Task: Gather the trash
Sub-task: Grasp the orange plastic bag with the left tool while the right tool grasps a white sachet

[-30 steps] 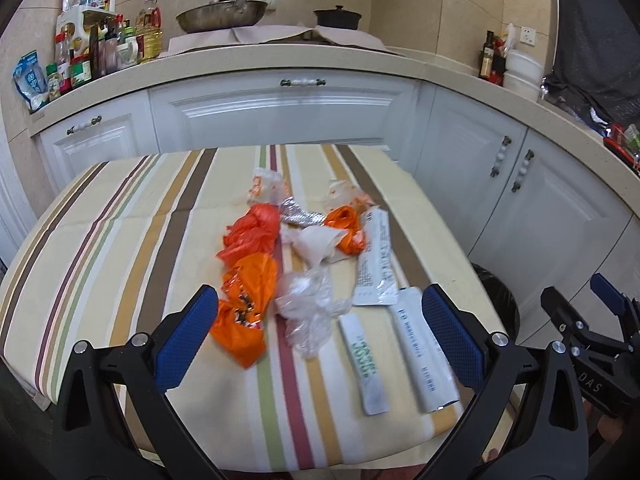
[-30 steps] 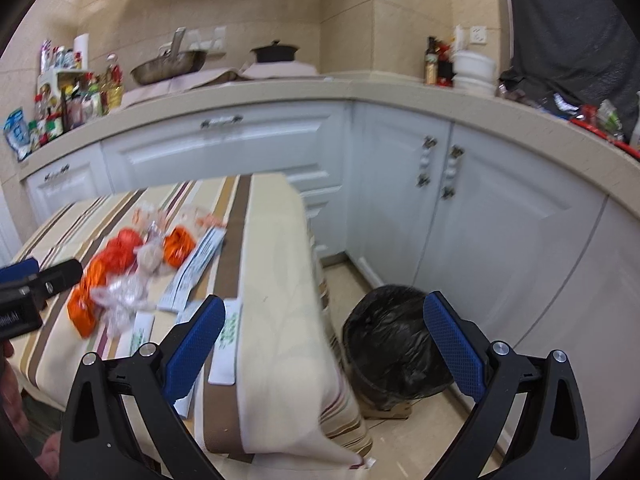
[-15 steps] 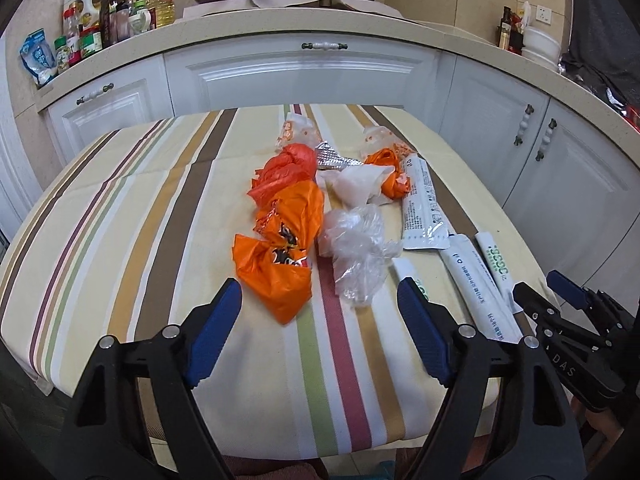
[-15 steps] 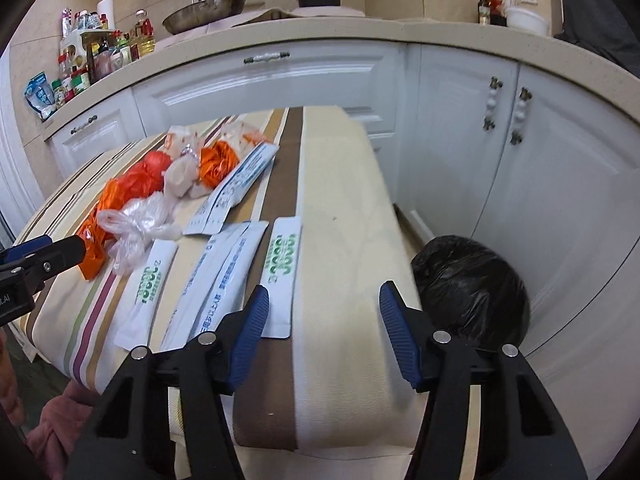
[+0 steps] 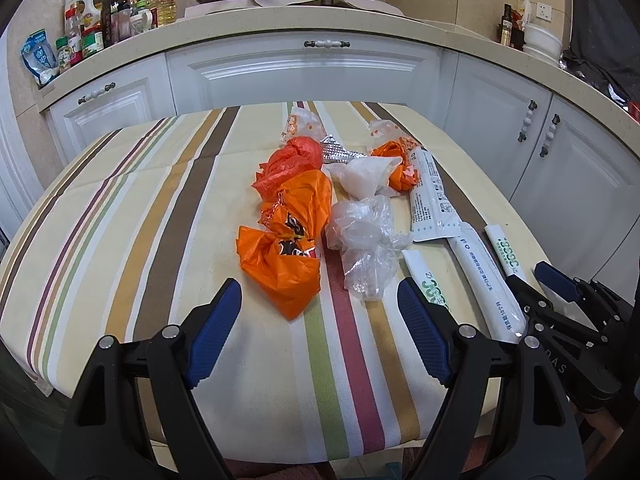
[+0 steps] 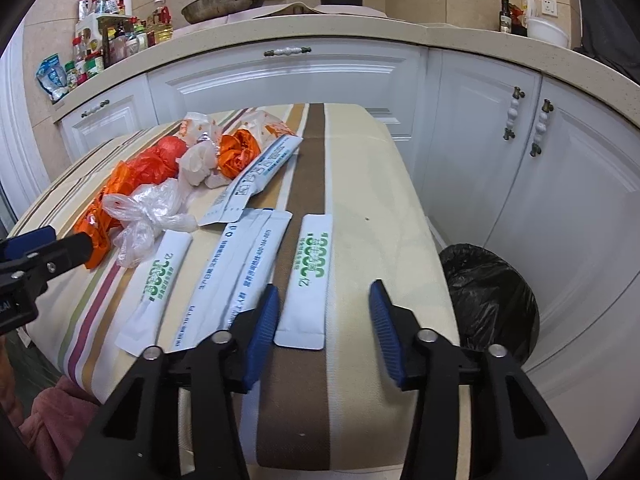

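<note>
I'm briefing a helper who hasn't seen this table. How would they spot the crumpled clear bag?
Start at the striped tablecloth and find the row of litter down its middle. The clear plastic bag lies at the row's near end, between the orange bag and the white sachets. It alone is see-through.

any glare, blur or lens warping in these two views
Left wrist view: heavy fisheye bends the countertop into an arc, corners vignette black, clear plastic bag glints, otherwise sharp. Right wrist view: same curved warping on the cabinet doors, dark corners, sachet print crisp, black bin bag sheen only mild.
</note>
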`<control>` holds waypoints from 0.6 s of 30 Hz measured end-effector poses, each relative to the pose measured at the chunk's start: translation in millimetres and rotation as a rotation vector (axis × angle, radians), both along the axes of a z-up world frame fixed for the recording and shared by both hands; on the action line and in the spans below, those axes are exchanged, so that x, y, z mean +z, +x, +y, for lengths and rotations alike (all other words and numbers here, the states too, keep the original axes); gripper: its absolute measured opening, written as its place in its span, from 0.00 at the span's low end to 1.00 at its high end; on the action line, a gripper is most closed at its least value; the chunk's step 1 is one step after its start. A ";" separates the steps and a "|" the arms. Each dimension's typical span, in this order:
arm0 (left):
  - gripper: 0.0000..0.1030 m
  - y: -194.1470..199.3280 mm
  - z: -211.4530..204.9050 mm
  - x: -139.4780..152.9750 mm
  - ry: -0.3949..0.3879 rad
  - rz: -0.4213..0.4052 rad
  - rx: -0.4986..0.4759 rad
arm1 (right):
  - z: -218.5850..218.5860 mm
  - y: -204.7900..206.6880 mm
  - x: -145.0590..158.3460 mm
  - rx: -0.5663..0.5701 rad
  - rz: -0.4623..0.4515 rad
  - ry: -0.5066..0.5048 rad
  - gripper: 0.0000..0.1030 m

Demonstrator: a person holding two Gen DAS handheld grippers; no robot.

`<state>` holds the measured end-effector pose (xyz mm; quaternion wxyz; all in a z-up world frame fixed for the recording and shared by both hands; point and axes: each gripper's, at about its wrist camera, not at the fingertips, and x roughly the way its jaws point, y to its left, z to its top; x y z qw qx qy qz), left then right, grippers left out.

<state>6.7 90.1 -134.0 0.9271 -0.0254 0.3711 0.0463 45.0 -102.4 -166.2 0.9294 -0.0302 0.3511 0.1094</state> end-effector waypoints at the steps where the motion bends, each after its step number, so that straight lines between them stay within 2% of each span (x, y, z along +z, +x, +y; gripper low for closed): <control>1: 0.76 0.6 1.2 -1.3 0.000 0.002 0.004 | 0.4 -0.2 -0.1 0.006 -0.003 0.002 0.38; 2: 0.76 0.8 2.0 -2.7 0.000 0.003 0.006 | 0.5 -0.5 -0.4 0.017 -0.005 0.008 0.32; 5: 0.76 2.6 6.0 -7.0 -0.007 0.015 0.018 | 0.3 -1.7 -0.6 0.026 -0.011 0.012 0.23; 15: 0.76 10.4 17.6 -14.7 0.013 0.012 0.059 | -7.2 -0.4 -0.3 0.016 -0.015 0.031 0.22; 16: 0.75 11.2 17.8 -14.8 0.019 0.007 0.060 | -8.4 -0.4 -0.3 0.013 -0.016 0.034 0.22; 18: 0.65 14.9 18.9 -15.9 0.040 -0.004 0.059 | -10.9 0.7 -0.1 0.008 -0.014 0.042 0.22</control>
